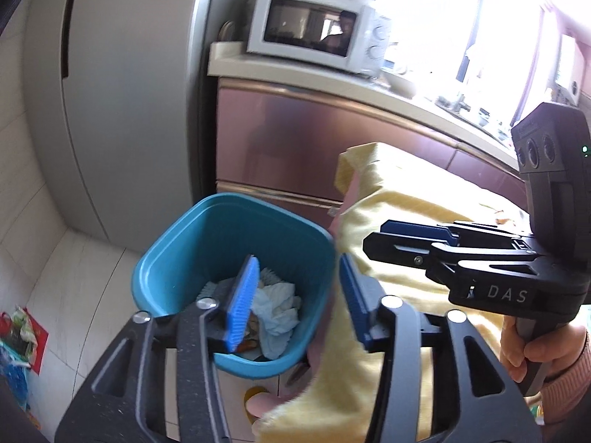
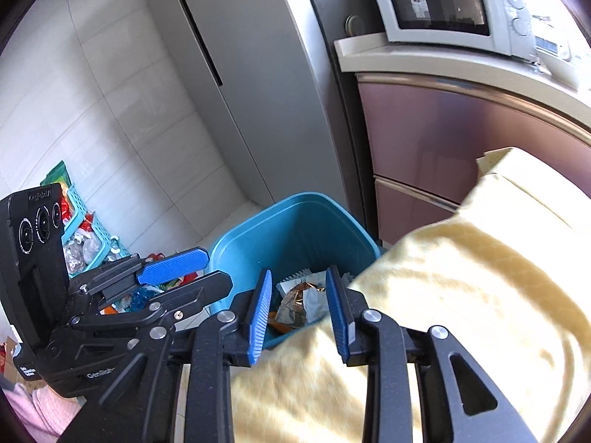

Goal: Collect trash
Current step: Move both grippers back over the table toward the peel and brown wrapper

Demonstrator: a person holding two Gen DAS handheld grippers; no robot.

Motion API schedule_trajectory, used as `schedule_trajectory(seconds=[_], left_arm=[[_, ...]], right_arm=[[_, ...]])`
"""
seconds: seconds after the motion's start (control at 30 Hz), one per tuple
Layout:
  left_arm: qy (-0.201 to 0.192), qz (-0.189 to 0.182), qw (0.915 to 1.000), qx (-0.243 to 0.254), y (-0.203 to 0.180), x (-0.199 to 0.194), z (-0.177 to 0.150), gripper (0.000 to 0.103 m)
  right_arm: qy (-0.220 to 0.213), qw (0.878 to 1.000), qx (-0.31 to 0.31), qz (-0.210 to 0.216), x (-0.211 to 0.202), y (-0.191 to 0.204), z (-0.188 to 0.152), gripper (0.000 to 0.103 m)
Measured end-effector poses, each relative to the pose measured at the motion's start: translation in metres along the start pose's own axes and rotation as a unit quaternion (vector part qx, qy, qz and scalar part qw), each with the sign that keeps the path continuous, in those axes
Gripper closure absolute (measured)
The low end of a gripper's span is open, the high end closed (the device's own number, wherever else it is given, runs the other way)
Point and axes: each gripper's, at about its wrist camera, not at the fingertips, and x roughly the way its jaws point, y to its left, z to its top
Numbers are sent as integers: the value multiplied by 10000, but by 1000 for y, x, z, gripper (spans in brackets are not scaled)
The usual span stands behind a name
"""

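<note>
The blue bin [image 1: 236, 280] stood on the floor beside the yellow-clothed surface [image 1: 413, 199], holding crumpled white tissue [image 1: 277, 306] and a foil wrapper [image 2: 295, 304]. The left gripper [image 1: 295, 302] hung over the bin with its jaws parted and nothing between its blue pads [image 1: 242, 304]. At about three o'clock from it in the left wrist view, the right gripper [image 1: 417, 236] reached in above the cloth; in its own view, the right gripper [image 2: 299, 310] stood narrowly parted and empty, over the bin's rim. The white microwave [image 2: 454, 11] sat at one o'clock on the counter [image 2: 424, 62].
</note>
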Motion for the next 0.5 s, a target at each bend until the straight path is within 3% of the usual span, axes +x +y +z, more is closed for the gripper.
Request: schedule_trajectory(seconds=[0.17,0.5], left_arm=[[-80,-214,9995,212,-28,-10,1,45],[95,-1068,9908,831,-114,-2,-6,43]], right_arm=[[-222,9996,136,-68,-33,-15,-12,69],[-611,9933,729,-661,-110,-70,-51,68]])
